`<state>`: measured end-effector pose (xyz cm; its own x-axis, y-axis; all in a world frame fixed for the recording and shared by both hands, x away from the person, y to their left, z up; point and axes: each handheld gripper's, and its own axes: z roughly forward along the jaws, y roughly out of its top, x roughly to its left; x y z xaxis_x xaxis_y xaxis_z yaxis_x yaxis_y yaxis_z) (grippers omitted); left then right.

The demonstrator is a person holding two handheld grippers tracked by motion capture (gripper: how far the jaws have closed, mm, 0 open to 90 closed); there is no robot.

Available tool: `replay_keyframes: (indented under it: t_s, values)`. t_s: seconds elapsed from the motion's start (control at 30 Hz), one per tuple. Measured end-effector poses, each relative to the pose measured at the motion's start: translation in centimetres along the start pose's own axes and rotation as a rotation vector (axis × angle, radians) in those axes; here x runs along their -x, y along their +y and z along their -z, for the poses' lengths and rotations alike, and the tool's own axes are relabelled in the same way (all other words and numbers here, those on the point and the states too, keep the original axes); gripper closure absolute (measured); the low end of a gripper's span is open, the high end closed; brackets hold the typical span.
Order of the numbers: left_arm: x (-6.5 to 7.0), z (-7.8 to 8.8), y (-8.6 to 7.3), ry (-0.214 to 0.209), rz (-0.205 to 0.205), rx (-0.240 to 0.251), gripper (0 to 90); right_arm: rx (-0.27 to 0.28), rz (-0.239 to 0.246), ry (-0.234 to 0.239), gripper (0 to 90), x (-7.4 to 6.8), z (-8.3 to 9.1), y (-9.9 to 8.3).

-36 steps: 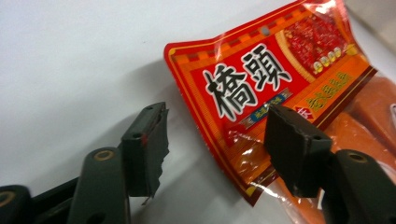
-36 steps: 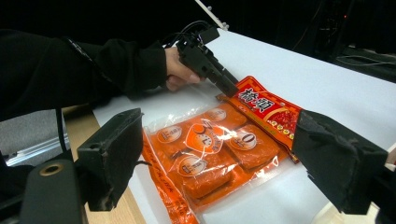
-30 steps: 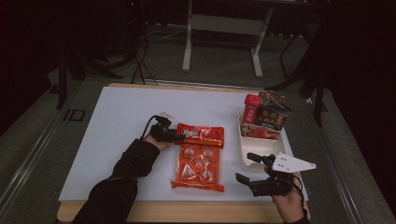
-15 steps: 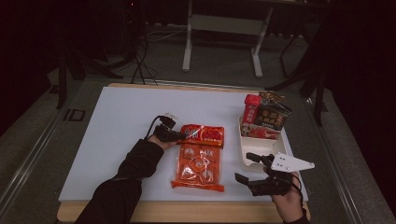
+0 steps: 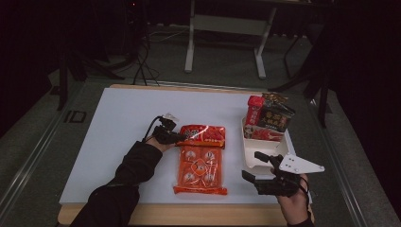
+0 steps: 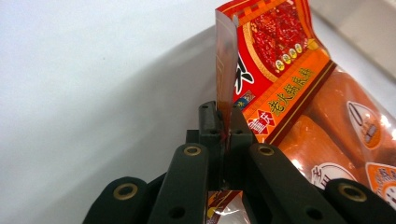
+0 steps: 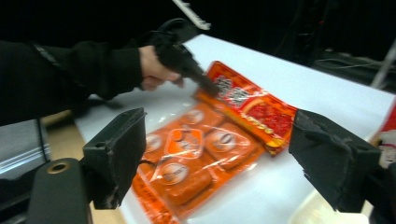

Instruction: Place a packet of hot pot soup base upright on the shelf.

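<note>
**Left hand-held gripper pinches the red sauce packet by its edge**

High view: the left hand-held gripper (image 5: 182, 137) is clenched on the left edge of the red sauce packet (image 5: 203, 134), which lies on the white surface (image 5: 118, 123) just above the orange snack pack (image 5: 199, 169). The right hand-held gripper (image 5: 257, 166) hangs released beside the white tray (image 5: 246, 146), probably waiting its turn.

Left gripper view: the jaws grip the packet's thin seam, likely the only part easy to lift.

Right gripper view: its jaws stand wide apart, both packs lying ahead of them.
</note>
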<state>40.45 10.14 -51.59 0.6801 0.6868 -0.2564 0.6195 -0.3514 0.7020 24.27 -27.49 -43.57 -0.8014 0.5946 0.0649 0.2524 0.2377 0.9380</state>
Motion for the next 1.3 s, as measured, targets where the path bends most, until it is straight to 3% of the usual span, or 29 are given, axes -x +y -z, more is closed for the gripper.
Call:
replay_keyframes:
  t_s: [0.1, 0.27, 0.43, 0.5, 0.6, 0.97, 1.3]
  values:
    - [0.5, 0.9, 0.2, -0.001, -0.023, 0.041, 89.6, 0.001, 0.001, -0.013, 16.2, 0.1, -0.1, -0.1]
    - [1.4, 2.1, 0.4, 0.004, -0.059, 0.083, 89.6, 0.037, 0.033, 0.018, 14.7, 0.2, -0.1, 0.1]
    - [1.9, 2.8, 0.6, -0.002, -0.065, 0.106, 89.6, 0.037, 0.008, -0.004, 13.1, -0.1, 0.1, 0.4]
    - [2.1, 3.2, 0.7, -0.007, -0.072, 0.118, 89.7, 0.020, 0.014, -0.039, 12.8, -0.2, 0.1, 0.5]
    - [2.5, 3.7, 0.9, -0.019, -0.074, 0.136, 89.7, 0.017, -0.004, -0.031, 11.4, -0.3, 0.1, 0.7]
    - [3.9, 5.7, 1.5, -0.093, -0.125, 0.217, 89.7, -0.011, 0.054, -0.042, 13.1, -0.4, -0.1, 1.8]
    - [5.5, 7.4, 1.6, -0.140, -0.182, 0.261, 89.8, 0.004, 0.015, -0.058, 16.1, 1.3, -1.0, 2.9]
